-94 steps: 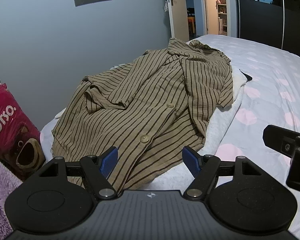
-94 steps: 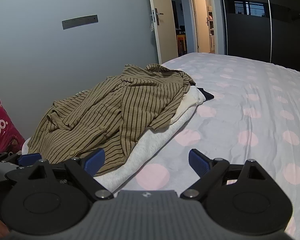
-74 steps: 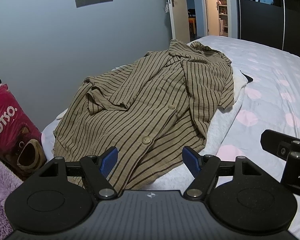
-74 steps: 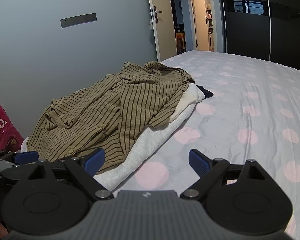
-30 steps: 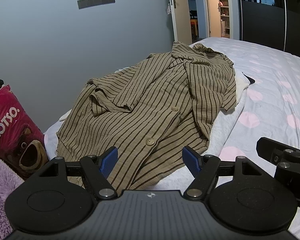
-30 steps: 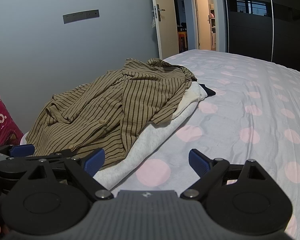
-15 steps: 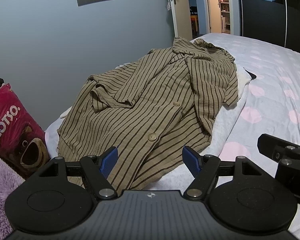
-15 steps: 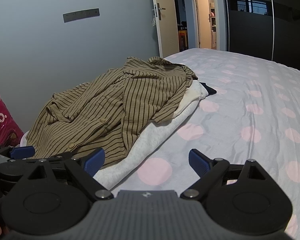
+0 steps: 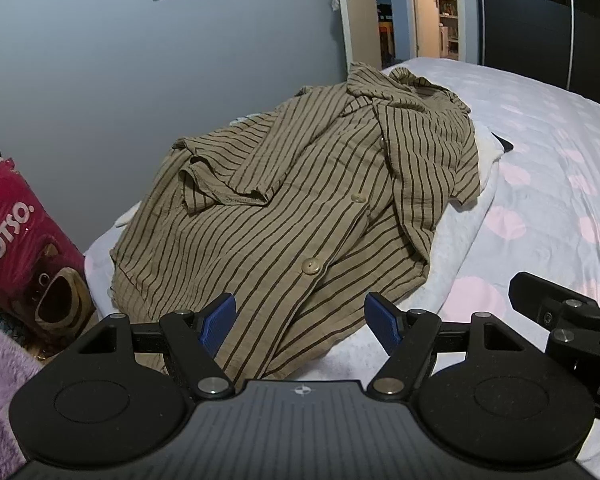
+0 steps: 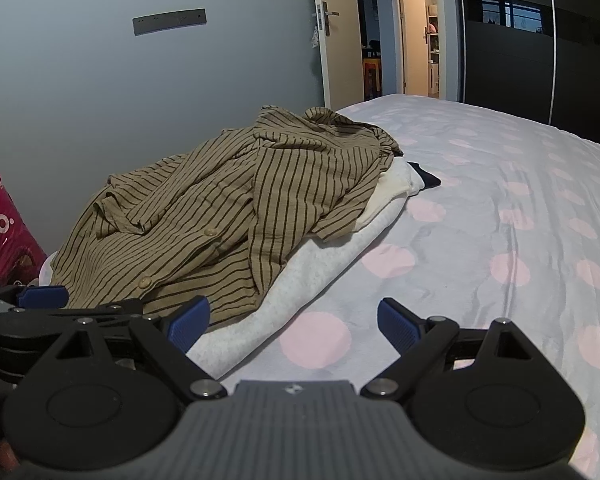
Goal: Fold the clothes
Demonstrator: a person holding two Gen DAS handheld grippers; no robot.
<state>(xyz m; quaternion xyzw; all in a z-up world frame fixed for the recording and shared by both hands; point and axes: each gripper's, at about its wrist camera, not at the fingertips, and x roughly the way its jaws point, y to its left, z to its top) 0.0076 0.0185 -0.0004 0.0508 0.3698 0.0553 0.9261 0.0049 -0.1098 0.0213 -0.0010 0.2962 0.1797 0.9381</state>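
Note:
A tan shirt with dark stripes (image 9: 300,208) (image 10: 236,216) lies crumpled and unfolded on the bed, on top of a white garment (image 9: 452,240) (image 10: 320,268). A dark cloth corner (image 10: 426,176) sticks out at its far end. My left gripper (image 9: 300,322) hovers open just above the shirt's near hem, nothing between its blue pads. Open too, my right gripper (image 10: 294,322) hangs over the white garment's near edge and the bedsheet, and holds nothing. Part of the right gripper (image 9: 564,312) shows at the right edge of the left wrist view.
The bed (image 10: 520,208) has a pale sheet with pink dots, stretching right. A pink LOTSO bag (image 9: 16,240) and a purple fuzzy blanket (image 9: 0,384) sit at the left. A grey wall (image 9: 140,60) runs behind the clothes; an open doorway (image 10: 380,40) is beyond.
Both grippers have crept slightly forward and toward the shirt, which now sits a little larger in view. Neither jaw has moved; the clothes lie as before.

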